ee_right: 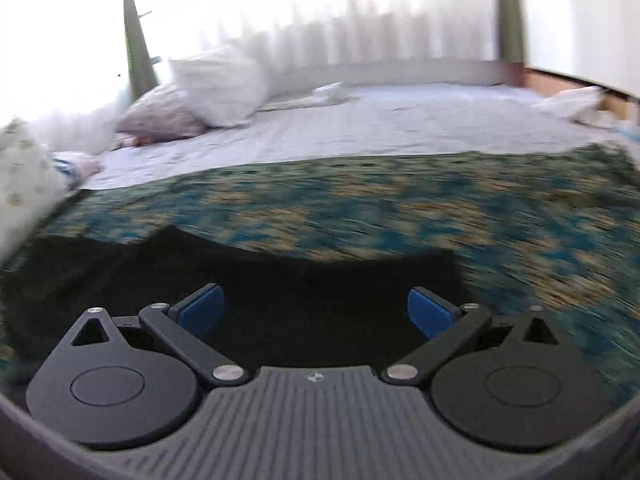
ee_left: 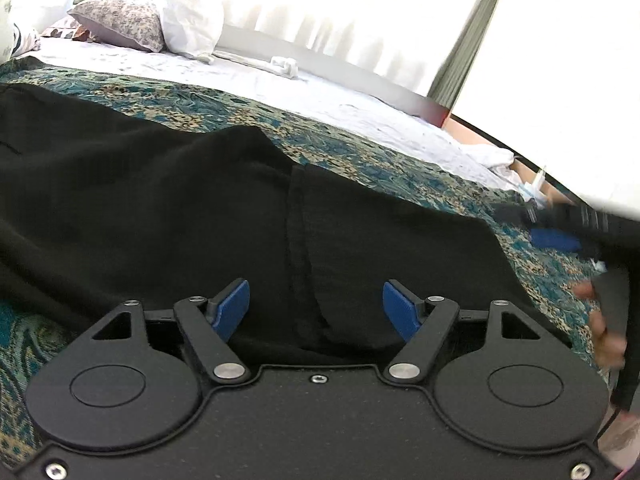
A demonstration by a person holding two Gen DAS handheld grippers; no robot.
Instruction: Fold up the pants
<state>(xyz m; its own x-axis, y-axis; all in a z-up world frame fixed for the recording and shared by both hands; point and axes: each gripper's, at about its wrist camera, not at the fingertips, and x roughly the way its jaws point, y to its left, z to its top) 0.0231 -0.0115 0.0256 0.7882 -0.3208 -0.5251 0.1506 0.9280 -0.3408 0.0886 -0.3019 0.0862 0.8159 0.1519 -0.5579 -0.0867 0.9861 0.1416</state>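
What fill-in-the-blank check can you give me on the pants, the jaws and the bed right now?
1. The pants are ____ in colour.
2. Both the left gripper and the right gripper have their jaws ____.
3. The pants lie on a patterned teal bedspread, and beyond it the sheet is ____.
4. A floral pillow leans beside a plain ____ pillow.

Missing words: black; open; white; white

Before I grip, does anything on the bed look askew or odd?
The black pants lie rumpled, one layer lapping unevenly over another near the left gripper. The right wrist view is motion-blurred. Nothing looks spilled or damaged.
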